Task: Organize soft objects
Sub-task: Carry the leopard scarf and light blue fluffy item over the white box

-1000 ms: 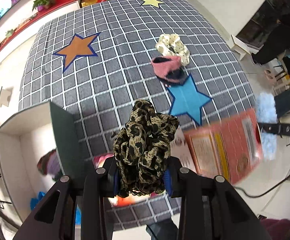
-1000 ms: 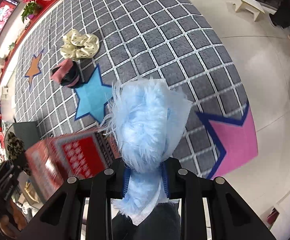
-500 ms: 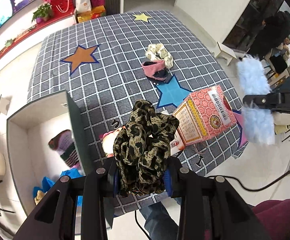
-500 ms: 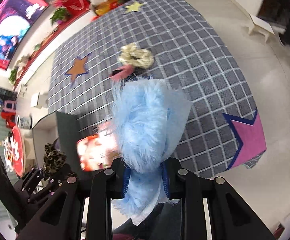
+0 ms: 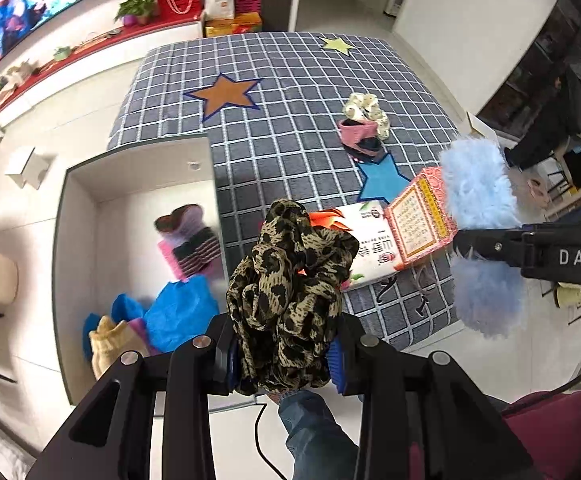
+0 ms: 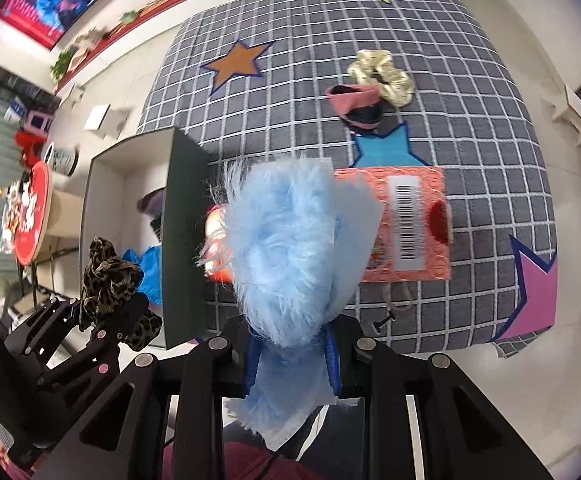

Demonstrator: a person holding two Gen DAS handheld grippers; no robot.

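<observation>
Transport step, judged. Left gripper (image 5: 284,354) fingers clamp the leopard scrunchie (image 5: 290,292); right gripper (image 6: 292,354) fingers clamp the blue fur piece (image 6: 286,256). Both hang above the checked surface's (image 5: 290,80) near edge, beside the white bin (image 5: 82,216). Next: over the bin, release.

- Left wrist view: looks forward along the left claw (image 5: 284,354) and steeply down, from high above the near edge of the checked cloth (image 5: 290,92).
- Right wrist view: looks along the right claw (image 6: 290,354) from similar height, further right.
- Shared: cloth, white box (image 5: 86,184), pink carton (image 6: 410,224), each other's claw.
</observation>
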